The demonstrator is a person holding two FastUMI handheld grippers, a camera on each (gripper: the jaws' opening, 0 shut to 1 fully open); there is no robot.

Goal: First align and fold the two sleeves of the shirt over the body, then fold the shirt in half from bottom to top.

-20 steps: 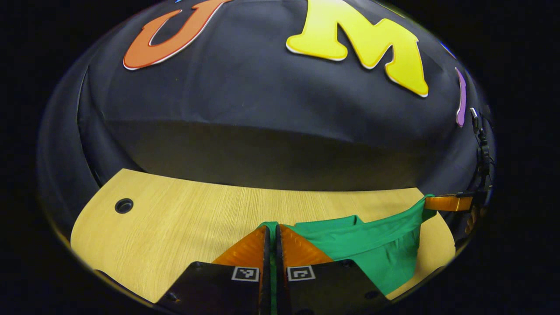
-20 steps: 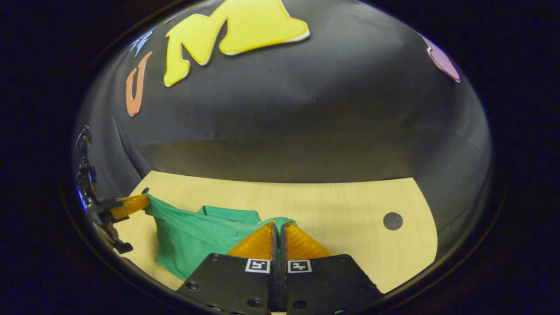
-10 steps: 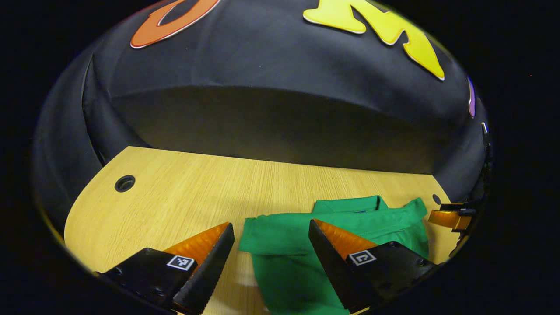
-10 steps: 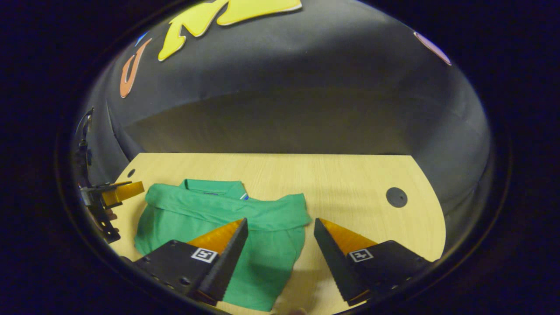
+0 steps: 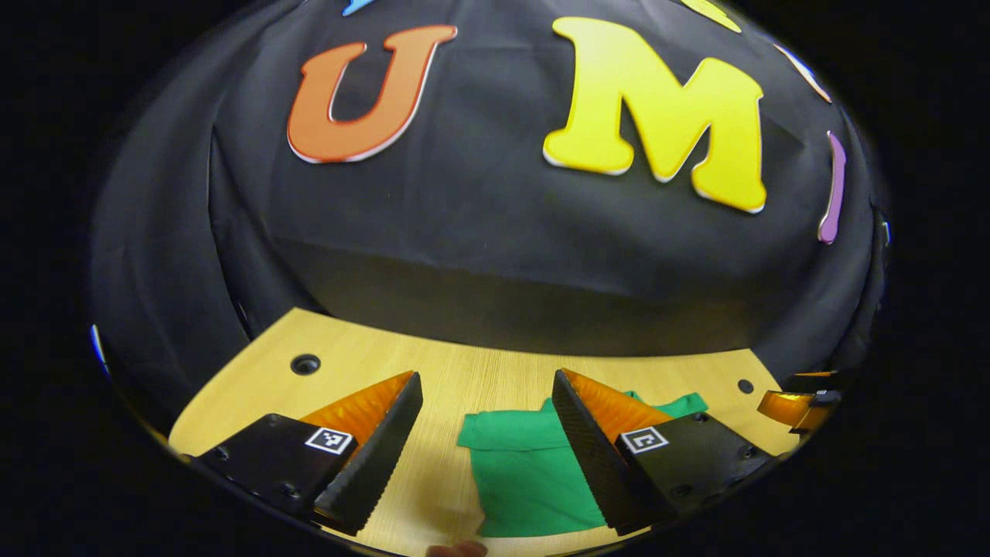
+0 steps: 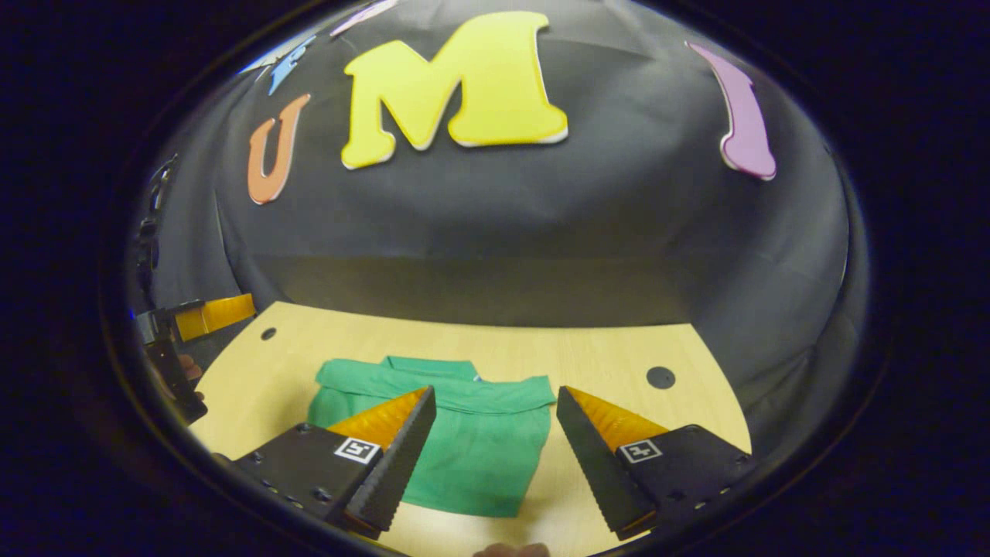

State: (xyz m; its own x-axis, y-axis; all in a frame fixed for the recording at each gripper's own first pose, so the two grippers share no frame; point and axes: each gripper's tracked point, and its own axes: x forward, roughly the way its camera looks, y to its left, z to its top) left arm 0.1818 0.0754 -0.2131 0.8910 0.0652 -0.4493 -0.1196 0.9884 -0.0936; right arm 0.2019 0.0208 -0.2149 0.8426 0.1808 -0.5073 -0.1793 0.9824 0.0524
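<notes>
On the bench (image 6: pixel 619 348), the green shirt (image 6: pixel 472 441) lies as a compact folded rectangle w/ the collar (image 6: pixel 429 365) peeking out at the far edge, toward the booth wall. Bottom hem sits doubled over the top part, so by my read the bottom-to-top fold is done and both sleeves are tucked inside, no loose sleeve sticking out.

Right tongs (image 6: pixel 495 445) hang above the shirt, jaws spread wide, holding nothing; fabric shows btwn the two fingers but neither touches it. Left tongs (image 5: pixel 487 433) same story: jaws wide apart, empty, lifted clear of the cloth, w/ the shirt (image 5: pixel 526 472) sitting just ahead and a bit to that camera's right.

Other hand's tool shows at the edge of each view, off to the side of the shirt, not over it. Makes sense: both are parked high and apart so nothing drags the fold back open.

Edges look fairly square, slight ridge along the folded hem near the collar. Judgement: task looks basically finished; at most a light pat to flatten that ridge.
</notes>
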